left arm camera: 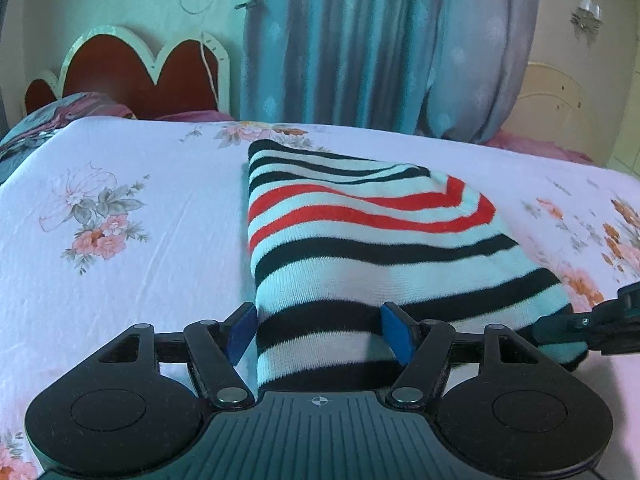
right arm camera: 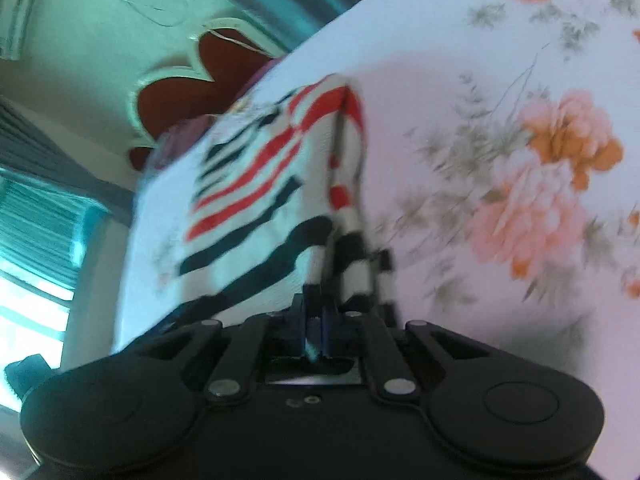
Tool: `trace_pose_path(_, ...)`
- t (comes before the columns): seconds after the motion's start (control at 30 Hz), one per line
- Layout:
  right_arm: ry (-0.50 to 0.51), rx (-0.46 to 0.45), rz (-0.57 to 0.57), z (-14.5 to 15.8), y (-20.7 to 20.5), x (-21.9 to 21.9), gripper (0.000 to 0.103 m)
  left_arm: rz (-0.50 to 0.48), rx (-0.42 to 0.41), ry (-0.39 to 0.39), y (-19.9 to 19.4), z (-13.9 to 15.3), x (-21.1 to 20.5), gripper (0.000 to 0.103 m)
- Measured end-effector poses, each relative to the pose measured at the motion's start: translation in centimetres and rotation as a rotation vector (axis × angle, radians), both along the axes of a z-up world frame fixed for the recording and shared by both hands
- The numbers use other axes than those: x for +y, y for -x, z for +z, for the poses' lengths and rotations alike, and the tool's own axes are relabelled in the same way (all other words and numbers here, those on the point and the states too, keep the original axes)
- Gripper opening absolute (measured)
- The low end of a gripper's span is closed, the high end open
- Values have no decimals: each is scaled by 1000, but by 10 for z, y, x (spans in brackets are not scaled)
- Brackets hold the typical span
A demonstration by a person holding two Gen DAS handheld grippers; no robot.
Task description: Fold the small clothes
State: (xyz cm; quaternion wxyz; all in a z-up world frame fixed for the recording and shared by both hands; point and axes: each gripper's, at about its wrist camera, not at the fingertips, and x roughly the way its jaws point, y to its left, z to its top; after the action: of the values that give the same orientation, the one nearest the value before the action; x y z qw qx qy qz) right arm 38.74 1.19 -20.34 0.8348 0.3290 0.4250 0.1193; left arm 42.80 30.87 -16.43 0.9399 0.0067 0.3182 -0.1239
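Striped garment [left arm camera: 360, 248] between parted left jaws; right jaws pinch edge.

garment [left arm camera: 360, 240]: white, black, red stripes | bedsheet [left arm camera: 120, 260]: white, floral | curtain [left arm camera: 360, 40]: blue

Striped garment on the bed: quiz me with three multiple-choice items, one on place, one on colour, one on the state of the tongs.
1. The striped garment lies on:
A) a floral sheet
B) a wooden floor
C) a chair

2. Its stripes are:
A) green, yellow
B) red, black, white
C) all blue

3. The right tongs are:
A) wide open
B) out of view
C) shut on the garment's edge

A: the sheet surrounds it.
B: those bands show.
C: cloth is pinched between the closed pads; the left tongs straddle the garment, open.
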Motion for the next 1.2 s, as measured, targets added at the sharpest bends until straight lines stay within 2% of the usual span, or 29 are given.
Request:
trace_pose_path(0.03, 74, -2, -2, -1, 2, 2, 4, -12, 2, -8, 2, -1, -1, 67)
trace_pose_path(0.13, 90, -1, -16, -8, 2, 0, 4, -3, 18, -5, 7, -6, 0, 67)
trace_pose_path(0.27, 243, -59, -8, 10, 11, 18, 8, 4, 31, -25, 12, -1, -3, 67)
trace_pose_path(0.3, 285, -78, -11, 15, 14, 21, 16, -4, 27, -42, 15, 1, -4, 67)
trace_pose_path(0.33, 334, -83, -22, 17, 17, 23, 30, -12, 23, -58, 18, 2, -5, 67)
trace_pose_path(0.37, 368, -66, -24, 15, 16, 24, 32, -17, 23, -70, 21, 1, -5, 67)
trace_pose_path(0.47, 365, -47, -31, 15, 17, 25, 27, -4, 38, -64, 25, 2, -3, 67)
trace_pose_path(0.63, 466, -232, -42, 50, 28, 46, 22, 3, 16, -33, 31, 19, -5, 67)
trace_pose_path(0.7, 501, -270, -18, 54, 22, 56, 21, 2, 24, -34, 27, 21, -11, 67)
trace_pose_path(0.77, 502, -249, 12, 47, 12, 62, 19, 9, 46, -57, 21, 16, -18, 69)
trace_pose_path(0.83, 527, -202, 30, 34, 4, 66, 17, 18, 51, -81, 18, 9, -23, 80)
trace_pose_path(0.9, 537, -138, 51, 17, 1, 67, 16, 21, 57, -97, 16, 5, -27, 86)
trace_pose_path(1.07, 539, -135, 47, 8, -2, 71, 17, 37, 87, -73, 10, 3, -26, 95)
trace_pose_path(1.13, 530, -132, 45, 8, 1, 69, 20, 54, 111, -59, 8, 2, -22, 103)
trace_pose_path(1.2, 542, -128, 59, 13, 4, 73, 22, 63, 129, -53, 8, 0, -20, 103)
